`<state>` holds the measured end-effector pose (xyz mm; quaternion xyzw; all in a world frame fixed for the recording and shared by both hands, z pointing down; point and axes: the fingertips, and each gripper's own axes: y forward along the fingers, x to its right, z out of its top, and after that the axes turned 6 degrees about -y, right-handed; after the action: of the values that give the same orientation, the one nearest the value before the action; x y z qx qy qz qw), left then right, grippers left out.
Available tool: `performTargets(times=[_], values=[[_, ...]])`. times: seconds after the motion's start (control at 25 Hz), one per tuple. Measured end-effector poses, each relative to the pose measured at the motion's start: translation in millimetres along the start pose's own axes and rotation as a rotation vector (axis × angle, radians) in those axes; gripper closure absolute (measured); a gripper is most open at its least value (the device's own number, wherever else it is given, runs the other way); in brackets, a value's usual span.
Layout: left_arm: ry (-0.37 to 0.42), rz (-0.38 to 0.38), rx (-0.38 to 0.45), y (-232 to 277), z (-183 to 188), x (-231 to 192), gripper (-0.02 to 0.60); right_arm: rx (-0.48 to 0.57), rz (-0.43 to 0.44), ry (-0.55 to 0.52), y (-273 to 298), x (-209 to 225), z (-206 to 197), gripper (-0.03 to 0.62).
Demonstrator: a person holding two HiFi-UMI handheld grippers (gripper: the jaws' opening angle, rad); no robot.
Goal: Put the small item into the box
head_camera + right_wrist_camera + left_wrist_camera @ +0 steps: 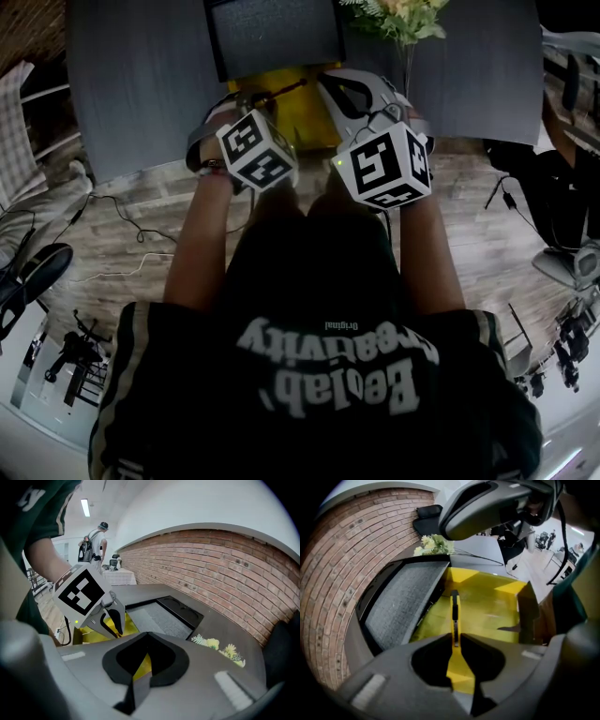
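Clamping the small item [454, 611], left gripper [454, 638] hangs over box [497, 603]

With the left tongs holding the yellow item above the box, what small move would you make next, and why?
Probably lower the left tongs a little, then open them: they clamp the yellow item, which points down over the box floor, within its walls.

Box [487, 606] interior is found open above, its floor bare. Passage is bounded by the tray [403, 602] just beside the left wall and a raised flap [528, 609] at right. The right gripper [330, 84] is noted over the right rim.
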<state>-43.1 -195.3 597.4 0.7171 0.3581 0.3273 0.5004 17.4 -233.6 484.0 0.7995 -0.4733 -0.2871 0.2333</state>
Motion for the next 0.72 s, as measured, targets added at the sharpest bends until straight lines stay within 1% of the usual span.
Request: performTargets(times=[0.16, 0.4, 0.72], values=[[0.033, 0.013, -0.011, 3.7, 1.4, -0.6, 0.522, -0.002, 0.002, 0.002, 0.4, 0.3, -2.3, 0.588], [0.057, 0.000, -0.018, 8.3, 2.6, 4.0, 0.522, -0.004, 0.001, 0.007, 1.1, 3.1, -3.3, 0.588], [0.054, -0.015, -0.023, 9.1, 4.5, 5.0, 0.521, -0.009, 0.008, 0.011, 1.4, 3.8, -6.2, 0.588]])
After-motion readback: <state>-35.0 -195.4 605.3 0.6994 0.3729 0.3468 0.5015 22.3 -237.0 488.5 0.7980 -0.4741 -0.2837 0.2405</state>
